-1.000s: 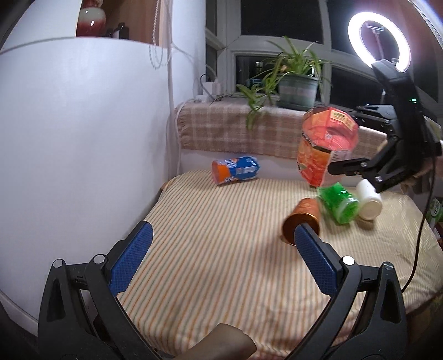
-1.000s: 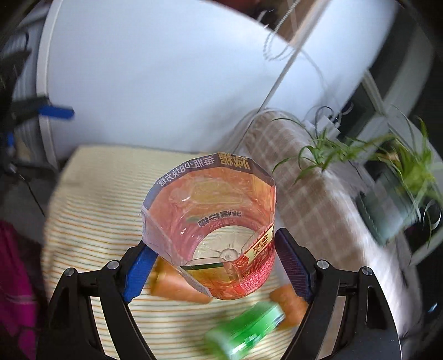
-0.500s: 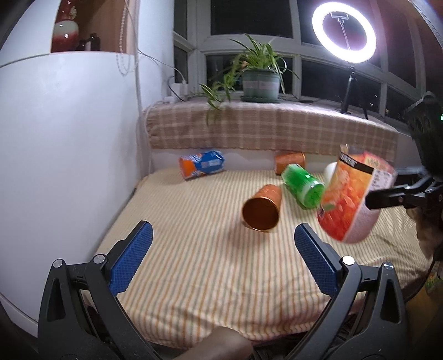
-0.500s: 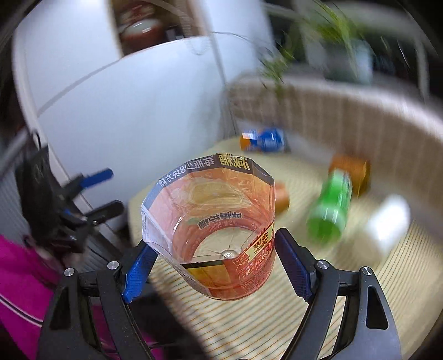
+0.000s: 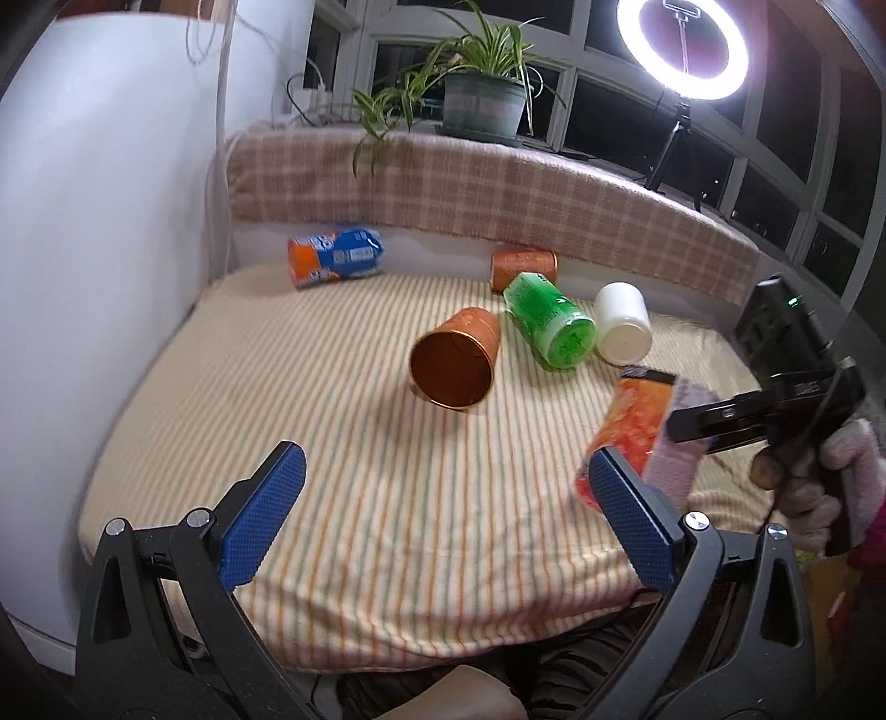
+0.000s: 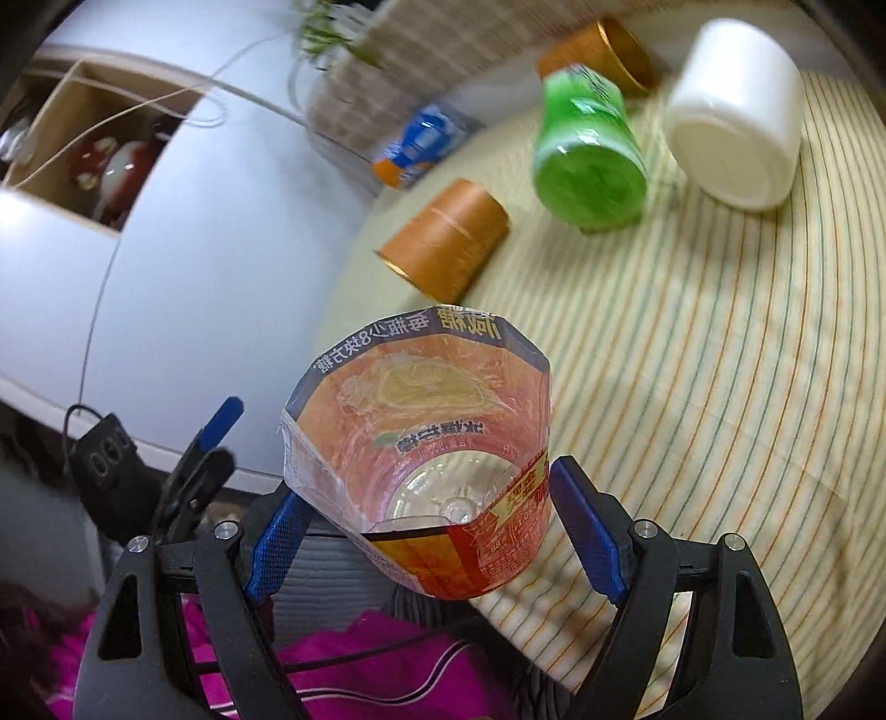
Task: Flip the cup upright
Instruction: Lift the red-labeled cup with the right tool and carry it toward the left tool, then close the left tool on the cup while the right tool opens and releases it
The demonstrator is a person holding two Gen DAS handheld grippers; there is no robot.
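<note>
My right gripper [image 6: 432,531] is shut on a clear cup with an orange-red printed label [image 6: 426,465], its open mouth facing away from the camera. In the left wrist view the same cup [image 5: 626,432] hangs near the bed's front right edge, mouth up and slightly tilted, held by the right gripper [image 5: 692,421]. My left gripper [image 5: 443,515] is open and empty above the front of the striped bed [image 5: 332,432].
Lying on their sides on the bed: a copper cup [image 5: 454,360], a green cup [image 5: 548,321], a white cup [image 5: 623,329], another copper cup [image 5: 523,268] and a blue-orange cup [image 5: 335,263]. A white wall [image 5: 99,249] stands left. A potted plant [image 5: 482,99] and ring light [image 5: 684,47] stand behind.
The right gripper has carried the orange-red cup down and forward from above the other cups to the bed's front right edge, turning its mouth upward. The left gripper stayed open.
</note>
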